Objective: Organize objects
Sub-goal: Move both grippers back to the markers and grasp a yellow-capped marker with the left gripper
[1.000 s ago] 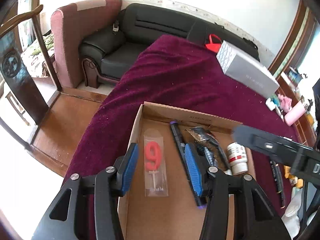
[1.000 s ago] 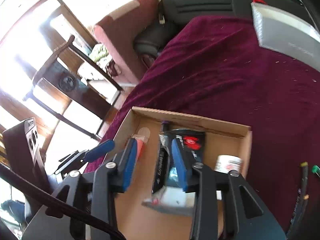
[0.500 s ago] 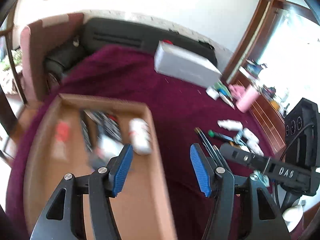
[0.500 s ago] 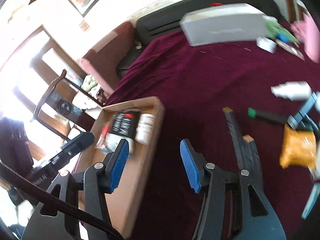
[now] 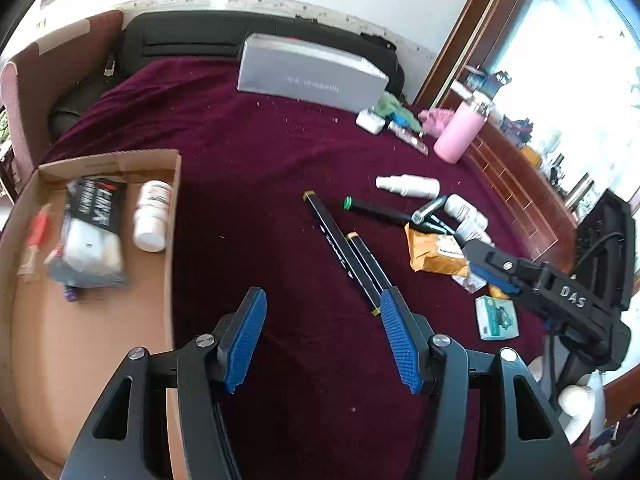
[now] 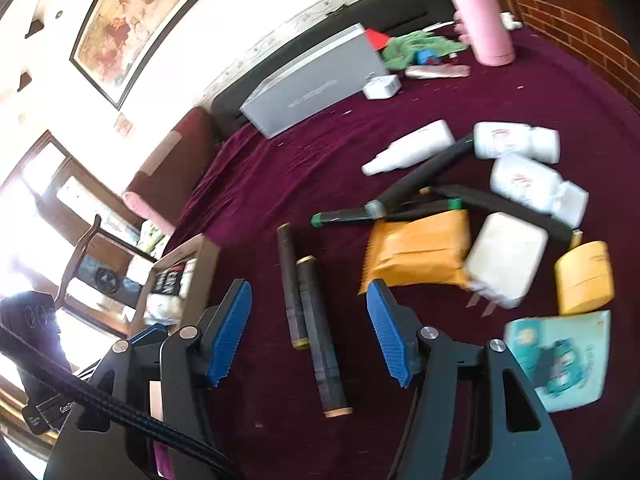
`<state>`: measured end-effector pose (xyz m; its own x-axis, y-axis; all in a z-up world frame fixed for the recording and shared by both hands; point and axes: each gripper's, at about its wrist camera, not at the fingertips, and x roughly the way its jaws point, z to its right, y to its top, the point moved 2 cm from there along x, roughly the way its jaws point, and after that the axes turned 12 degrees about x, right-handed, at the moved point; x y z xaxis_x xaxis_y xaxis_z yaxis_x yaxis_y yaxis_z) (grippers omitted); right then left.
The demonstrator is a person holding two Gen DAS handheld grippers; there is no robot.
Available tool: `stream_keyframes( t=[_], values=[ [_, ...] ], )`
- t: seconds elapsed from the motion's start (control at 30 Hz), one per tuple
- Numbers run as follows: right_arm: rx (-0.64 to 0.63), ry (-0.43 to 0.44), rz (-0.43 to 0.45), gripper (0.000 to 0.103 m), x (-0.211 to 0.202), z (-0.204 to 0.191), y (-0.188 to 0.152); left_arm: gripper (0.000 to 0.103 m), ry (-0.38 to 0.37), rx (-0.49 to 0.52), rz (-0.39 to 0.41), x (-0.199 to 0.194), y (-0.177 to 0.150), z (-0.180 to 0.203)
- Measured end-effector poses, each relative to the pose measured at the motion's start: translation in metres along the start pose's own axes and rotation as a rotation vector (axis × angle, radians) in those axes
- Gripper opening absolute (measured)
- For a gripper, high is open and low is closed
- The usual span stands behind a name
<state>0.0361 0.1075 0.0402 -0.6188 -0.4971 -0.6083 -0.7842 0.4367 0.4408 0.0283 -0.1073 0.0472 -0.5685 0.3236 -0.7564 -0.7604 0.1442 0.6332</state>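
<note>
A cardboard box (image 5: 100,160) sits at the left on the maroon cloth. It holds a black packet (image 5: 98,204), a white bottle (image 5: 152,216) and a red candle (image 5: 40,228). My left gripper (image 5: 322,296) hangs open over bare cloth just right of the box, with nothing between its fingers. My right gripper (image 6: 309,286) hovers over two dark markers (image 6: 308,312). Its jaws are opening and the pads stand clear of the markers. Beyond lie an orange packet (image 6: 416,256), a green-capped marker (image 6: 340,216), white bottles (image 6: 516,142), a yellow jar (image 6: 584,280) and a teal packet (image 6: 560,360).
A long grey box (image 5: 308,76) lies at the far edge before a black sofa (image 5: 180,36). A pink bottle (image 5: 460,132), green cloth (image 5: 390,106) and a small white case (image 5: 370,120) crowd the far right. A wooden ledge (image 5: 508,184) borders the right side.
Both grippers swung right, away from the box and over the loose items. Both jaws stand wider. The black packet that was between the right jaws now lies in the box.
</note>
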Motion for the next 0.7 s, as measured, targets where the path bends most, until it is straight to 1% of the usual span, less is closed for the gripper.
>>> stream_keyframes(
  t=[0.17,0.23,0.27,0.33,0.4,0.43,0.47,0.53,0.57,0.6,0.63,0.67,0.7],
  values=[
    [-0.059,-0.048,0.059,0.059,-0.004,0.011,0.012,0.053,0.045,-0.019,-0.058,0.037,0.006,0.008],
    [-0.092,-0.048,0.085,0.059,-0.004,0.011,0.014,0.053,0.09,-0.016,-0.072,0.052,0.011,0.009],
    [-0.105,-0.043,0.095,0.06,-0.004,0.011,0.014,0.053,0.13,-0.007,-0.077,0.062,0.015,0.01],
    [-0.124,-0.029,0.108,0.061,-0.004,0.011,0.013,0.053,0.184,0.013,-0.087,0.074,0.021,0.01],
    [-0.127,-0.017,0.11,0.062,-0.004,0.014,0.013,0.053,0.253,0.064,-0.108,0.089,0.027,0.015],
    [-0.12,-0.009,0.104,0.062,-0.004,0.016,0.014,0.054,0.269,0.085,-0.115,0.093,0.028,0.018],
    [-0.109,0.003,0.094,0.062,-0.003,0.018,0.016,0.053,0.288,0.105,-0.101,0.095,0.03,0.022],
    [-0.089,0.018,0.089,0.062,-0.005,0.022,0.019,0.054,0.353,0.172,-0.098,0.099,0.032,0.032],
    [-0.081,0.025,0.091,0.063,-0.006,0.023,0.02,0.054,0.398,0.216,-0.101,0.099,0.031,0.036],
    [-0.071,0.038,0.091,0.066,-0.008,0.025,0.021,0.054,0.423,0.243,-0.116,0.102,0.029,0.036],
    [-0.063,0.042,0.093,0.068,-0.009,0.026,0.022,0.054,0.43,0.252,-0.133,0.105,0.028,0.035],
    [-0.055,0.045,0.097,0.069,-0.011,0.027,0.022,0.054,0.424,0.245,-0.164,0.11,0.025,0.031],
    [-0.049,0.048,0.096,0.07,-0.011,0.028,0.022,0.053,0.409,0.227,-0.146,0.106,0.024,0.028]
  ],
)
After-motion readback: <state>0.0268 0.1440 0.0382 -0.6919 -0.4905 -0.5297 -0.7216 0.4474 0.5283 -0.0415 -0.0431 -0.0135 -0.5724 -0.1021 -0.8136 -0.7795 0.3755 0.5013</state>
